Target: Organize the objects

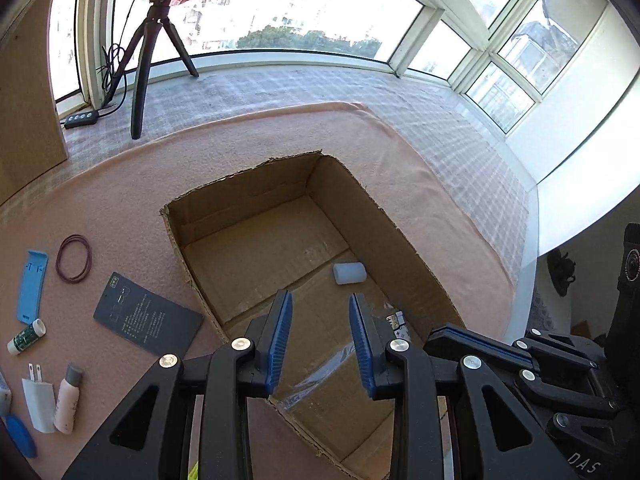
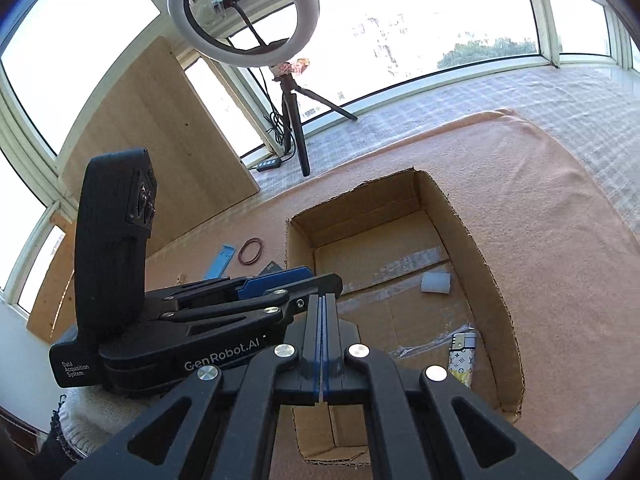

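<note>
An open cardboard box (image 1: 240, 184) (image 2: 476, 264) sits on a pink cloth (image 1: 120, 200). Inside it lie a white cylinder (image 1: 349, 273) (image 2: 435, 282) and a patterned lighter (image 2: 462, 356) (image 1: 398, 322). My left gripper (image 1: 321, 296) (image 2: 296, 274) hovers over the box's near end, its blue pads apart with nothing between them. My right gripper (image 2: 322, 298) (image 1: 440, 336) hangs beside it over the box, shut and empty. Left of the box lie brown rubber rings (image 1: 74, 258), a blue plastic holder (image 1: 31, 286), a dark card (image 1: 148, 314), a small green-white tube (image 1: 26, 337), a white charger plug (image 1: 39, 402) and a pink bottle (image 1: 69, 400).
A ring light (image 2: 244, 12) on a black tripod (image 1: 140, 80) stands at the back left by the windows, with a cable and a switch (image 1: 82, 119). A wooden board (image 2: 160, 128) leans at the left. A checked cover (image 1: 440, 120) lies beyond the cloth.
</note>
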Tool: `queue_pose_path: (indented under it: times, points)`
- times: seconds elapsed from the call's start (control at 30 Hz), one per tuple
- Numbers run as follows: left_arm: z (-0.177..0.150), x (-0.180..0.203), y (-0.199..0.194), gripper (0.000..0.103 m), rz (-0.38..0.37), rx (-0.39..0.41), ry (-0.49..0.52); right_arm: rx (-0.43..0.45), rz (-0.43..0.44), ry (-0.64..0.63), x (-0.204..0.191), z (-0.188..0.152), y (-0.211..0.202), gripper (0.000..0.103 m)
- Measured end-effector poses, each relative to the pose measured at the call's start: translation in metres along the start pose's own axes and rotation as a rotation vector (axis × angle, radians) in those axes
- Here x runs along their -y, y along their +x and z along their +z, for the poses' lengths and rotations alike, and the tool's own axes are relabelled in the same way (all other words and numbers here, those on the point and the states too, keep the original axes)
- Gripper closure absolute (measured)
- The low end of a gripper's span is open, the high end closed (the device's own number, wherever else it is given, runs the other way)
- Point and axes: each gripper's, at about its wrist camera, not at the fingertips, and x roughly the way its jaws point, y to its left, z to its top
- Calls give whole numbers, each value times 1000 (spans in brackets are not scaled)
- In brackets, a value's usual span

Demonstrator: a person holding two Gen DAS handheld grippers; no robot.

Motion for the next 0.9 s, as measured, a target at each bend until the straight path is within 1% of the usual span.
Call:
queue_pose_path:
  times: [0.1, 0.17, 0.23, 0.27, 0.3, 0.37, 0.4, 0.47, 0.5, 0.6, 0.73, 0.9]
  points:
    - [-4, -10, -23, 70, 26, 31, 12, -3, -12, -36, -4, -5, -6, 99]
    - [-11, -23, -40, 69, 73, 40, 17, -11, -7, -55, -8, -9, -9, 99]
    - [-22, -43, -56, 65, 100, 39, -11, -29, 9, -68, -14, -15, -10, 94]
    - [-30, -55, -63, 62, 113, 39, -29, -41, 21, -71, -17, -18, -10, 86]
    - [-38, -65, -69, 57, 126, 38, -47, -52, 39, -72, -20, -22, -10, 76]
    - [-57, -88, -79, 52, 128, 22, -86, -80, 78, -75, -29, -30, -8, 66]
    - [-66, -97, -81, 51, 117, 9, -106, -98, 96, -77, -34, -34, -5, 65]
    - [-86, -114, -79, 50, 93, -23, -143, -138, 120, -77, -45, -42, 2, 64]
    - [-95, -118, -77, 50, 85, -42, -145, -154, 126, -75, -49, -45, 7, 64]
    - [-117, -117, -70, 50, 71, -78, -119, -191, 125, -80, -60, -59, 21, 64]
    - [-132, -118, -67, 50, 64, -98, -108, -235, 124, -54, -64, -72, 33, 64]
    - [-140, -120, -70, 50, 42, -104, -101, -256, 108, -49, -68, -82, 37, 64]
